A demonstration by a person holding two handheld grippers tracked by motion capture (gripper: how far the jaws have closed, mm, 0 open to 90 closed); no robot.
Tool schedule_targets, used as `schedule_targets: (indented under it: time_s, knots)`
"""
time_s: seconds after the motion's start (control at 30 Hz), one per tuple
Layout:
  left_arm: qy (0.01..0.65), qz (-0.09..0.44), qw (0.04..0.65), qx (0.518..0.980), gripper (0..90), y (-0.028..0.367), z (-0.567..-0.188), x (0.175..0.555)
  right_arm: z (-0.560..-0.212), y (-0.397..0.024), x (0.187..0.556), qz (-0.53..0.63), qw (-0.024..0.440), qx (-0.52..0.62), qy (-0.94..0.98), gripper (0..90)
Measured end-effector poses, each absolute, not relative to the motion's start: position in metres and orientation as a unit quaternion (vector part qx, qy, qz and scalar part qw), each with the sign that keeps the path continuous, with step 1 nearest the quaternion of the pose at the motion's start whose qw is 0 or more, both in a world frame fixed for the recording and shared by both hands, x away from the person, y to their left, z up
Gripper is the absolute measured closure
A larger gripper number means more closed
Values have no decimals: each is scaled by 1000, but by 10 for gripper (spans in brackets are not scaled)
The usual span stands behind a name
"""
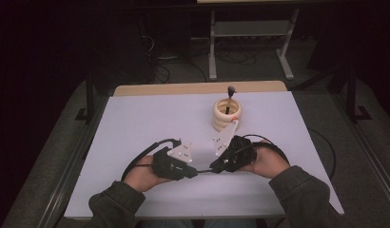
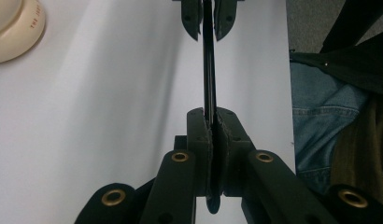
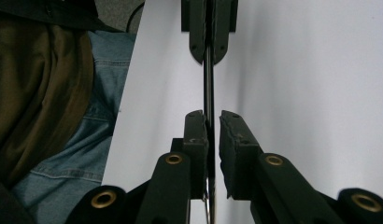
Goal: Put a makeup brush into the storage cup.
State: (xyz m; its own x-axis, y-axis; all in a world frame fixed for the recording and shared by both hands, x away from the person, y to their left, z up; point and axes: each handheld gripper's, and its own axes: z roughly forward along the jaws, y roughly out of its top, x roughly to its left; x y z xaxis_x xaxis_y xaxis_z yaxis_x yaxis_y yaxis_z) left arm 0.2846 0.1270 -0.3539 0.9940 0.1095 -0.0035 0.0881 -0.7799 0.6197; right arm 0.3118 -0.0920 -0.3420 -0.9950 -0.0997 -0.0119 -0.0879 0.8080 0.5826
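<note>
A thin black strip (image 1: 205, 171), seen edge-on, spans the short gap between my two grippers near the table's front edge. In the left gripper view the strip (image 2: 209, 70) runs straight out from my left gripper (image 2: 212, 116), whose pads press on it from both sides. The left gripper (image 1: 195, 173) and the right gripper (image 1: 214, 167) point at each other, tip to tip. In the right gripper view the strip (image 3: 208, 84) passes between the jaws of my right gripper (image 3: 212, 114). These jaws stand slightly apart, with a gap showing beside the strip.
A stack of cream rings (image 1: 226, 114) sits on a black peg (image 1: 231, 90) behind the grippers, and its base (image 2: 12, 28) shows in the left gripper view. The white table (image 1: 150, 118) lies under everything. A metal frame stands on the floor beyond.
</note>
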Motion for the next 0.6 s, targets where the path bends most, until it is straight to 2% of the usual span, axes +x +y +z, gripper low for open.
schedule_targets:
  time_s: [0.2,0.33,0.5,0.53,0.6]
  knots:
    - [49,15,337,940,852,132,-353,285,-341,-97,311,-306,11,41,-951,774]
    - [53,8,344,938,852,134,-353,285,-341,-98,311,-307,12,46,-950,830]
    - [53,7,343,938,846,134,-355,285,-340,-96,310,-298,10,54,-953,846]
    - [56,7,344,937,836,134,-355,285,-340,-95,310,-296,8,54,-954,847]
    - [59,10,343,937,757,133,-355,285,-339,-94,310,-291,5,57,-955,847]
